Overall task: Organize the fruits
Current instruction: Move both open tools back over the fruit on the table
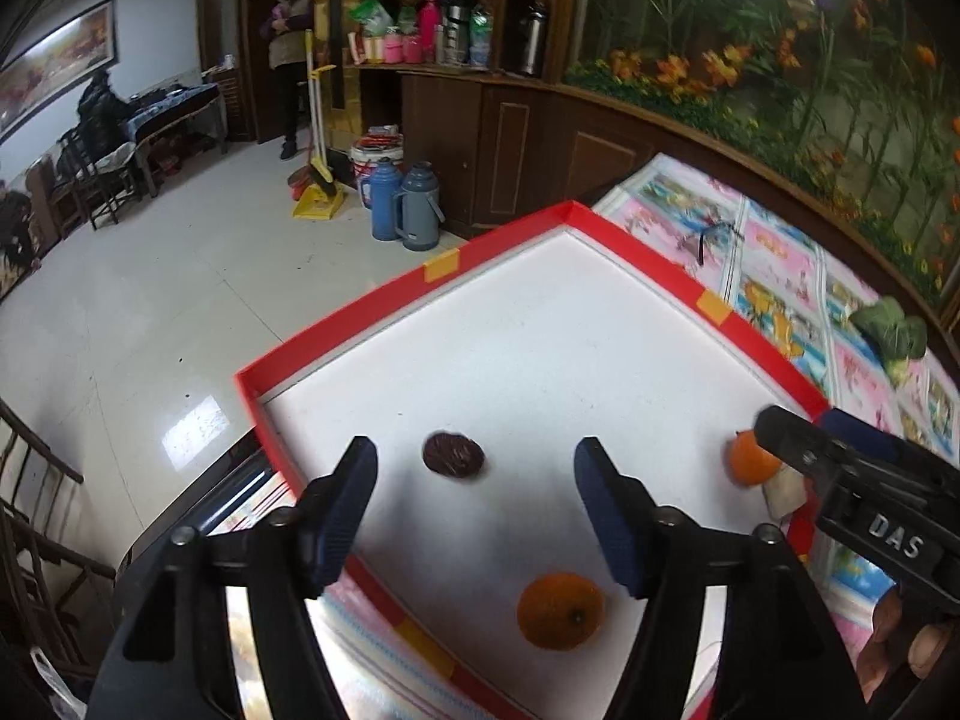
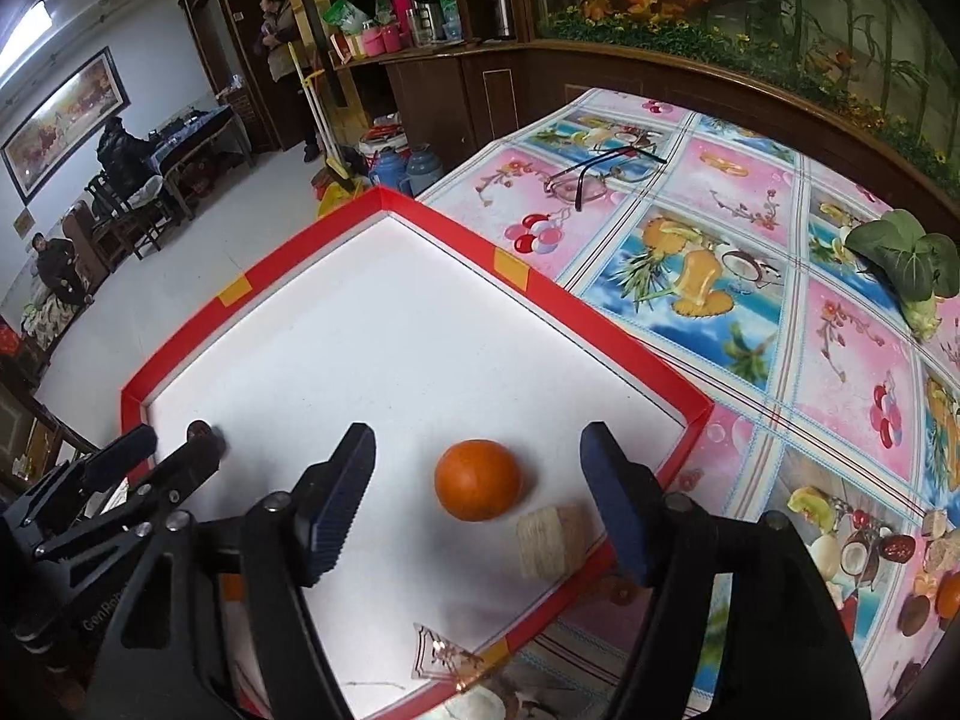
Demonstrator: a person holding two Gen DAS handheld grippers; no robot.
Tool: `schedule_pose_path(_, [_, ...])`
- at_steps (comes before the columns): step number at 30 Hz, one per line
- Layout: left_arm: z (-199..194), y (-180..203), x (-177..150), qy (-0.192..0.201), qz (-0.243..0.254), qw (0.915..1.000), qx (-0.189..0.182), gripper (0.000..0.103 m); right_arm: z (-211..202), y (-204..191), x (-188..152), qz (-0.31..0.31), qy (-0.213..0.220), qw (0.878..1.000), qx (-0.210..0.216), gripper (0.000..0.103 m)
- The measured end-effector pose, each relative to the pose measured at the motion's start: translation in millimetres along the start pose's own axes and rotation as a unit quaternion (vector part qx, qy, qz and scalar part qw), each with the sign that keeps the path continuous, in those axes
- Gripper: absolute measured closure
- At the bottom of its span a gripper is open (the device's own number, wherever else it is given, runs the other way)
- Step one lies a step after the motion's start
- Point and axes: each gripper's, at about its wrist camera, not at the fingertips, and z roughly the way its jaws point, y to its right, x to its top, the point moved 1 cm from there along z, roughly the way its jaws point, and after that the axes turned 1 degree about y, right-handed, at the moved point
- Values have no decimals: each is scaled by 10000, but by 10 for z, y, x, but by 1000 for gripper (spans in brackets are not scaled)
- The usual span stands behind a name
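Note:
A red-rimmed white tray [image 1: 648, 252] [image 2: 612, 324] lies on the table. In the left wrist view a dark wrinkled fruit [image 1: 453, 455] and an orange [image 1: 560, 611] rest in the tray, between and below my open, empty left gripper [image 1: 475, 492]. A second orange [image 1: 750, 459] [image 2: 477, 480] lies near the tray's right corner, between the jaws of my open, empty right gripper [image 2: 477, 492]. A beige ridged block [image 2: 552, 540] lies beside this orange. The left gripper also shows at the left of the right wrist view [image 2: 174, 450].
A flowered tablecloth [image 2: 780, 276] covers the table. Glasses [image 2: 606, 171] and a leafy green vegetable [image 2: 906, 264] lie on it beyond the tray. More fruits [image 2: 948, 594] sit at the right edge. Thermos jugs [image 1: 402, 204] and a dustpan stand on the floor.

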Motion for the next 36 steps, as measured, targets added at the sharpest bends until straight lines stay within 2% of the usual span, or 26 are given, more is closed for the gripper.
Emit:
schedule_pose_path(3, [-129, -14, -22, 116, -110, 9998, -87, 27, -252, 104, -69, 163, 220, 9996, 53, 25])
schedule_pose_path(6, [-320, -28, -88, 294, -281, 9986, -341, 25, -539, 220, -172, 237, 447, 9987, 52, 18])
schedule_pose_path(10, [-532, 71, -187, 512, -219, 9966, -609, 19, -1001, 462, -408, 412, 759, 9963, 1, 0])
schedule_pose_path(15, [-732, 398, -388, 577, 179, 9920, -1106, 16, -1551, 871, -901, 746, 976, 9919, -331, 0])
schedule_pose_path(21, [-808, 942, -789, 280, 1099, 9783, -1732, 15, -2126, 1376, -1549, 1345, 1188, 9806, -787, 0])
schedule_pose_path(23, [-802, 1040, -907, 129, 1255, 9739, -1885, 15, -2320, 1536, -1780, 1576, 1254, 9742, -1019, 0])
schedule_pose_path(28, [-783, 1281, -1191, -138, 1644, 9660, -1991, 15, -2671, 1892, -2301, 2059, 1199, 9575, -1623, 0])
schedule_pose_path(31, [-782, 1393, -1252, -210, 1778, 9625, -2040, 15, -2758, 2077, -2542, 2232, 1080, 9506, -1866, 0])
schedule_pose_path(36, [-825, 1483, -1360, -173, 1927, 9589, -2078, 15, -2684, 2211, -2683, 2369, 957, 9492, -1834, 0])
